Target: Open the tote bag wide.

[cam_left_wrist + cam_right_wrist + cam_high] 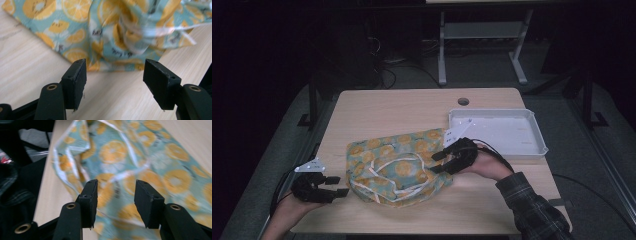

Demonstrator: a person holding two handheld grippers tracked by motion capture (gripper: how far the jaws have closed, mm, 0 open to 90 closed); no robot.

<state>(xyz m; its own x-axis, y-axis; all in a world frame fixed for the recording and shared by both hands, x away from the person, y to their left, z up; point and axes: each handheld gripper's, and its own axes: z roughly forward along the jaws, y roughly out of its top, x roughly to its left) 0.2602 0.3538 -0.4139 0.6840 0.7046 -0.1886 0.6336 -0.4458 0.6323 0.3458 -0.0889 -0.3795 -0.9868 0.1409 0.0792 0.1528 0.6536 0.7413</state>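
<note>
Overhead, a white tray (532,150) sits beside the orange-print bag (397,167); both tongs, left (115,75) and right (116,192), gape apart, holding nothing.

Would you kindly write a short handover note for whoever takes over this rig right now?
Left tool: open, empty, on the table just off the bag's left edge.
Right tool: open, over the bag's right side, nothing gripped.
Orange-print bag: crumpled at table centre, white straps on top.
White tray: empty, at the far right.
Done: nothing visibly.
Left: grip the bag; probably flatten it or move it to the tray.
</note>
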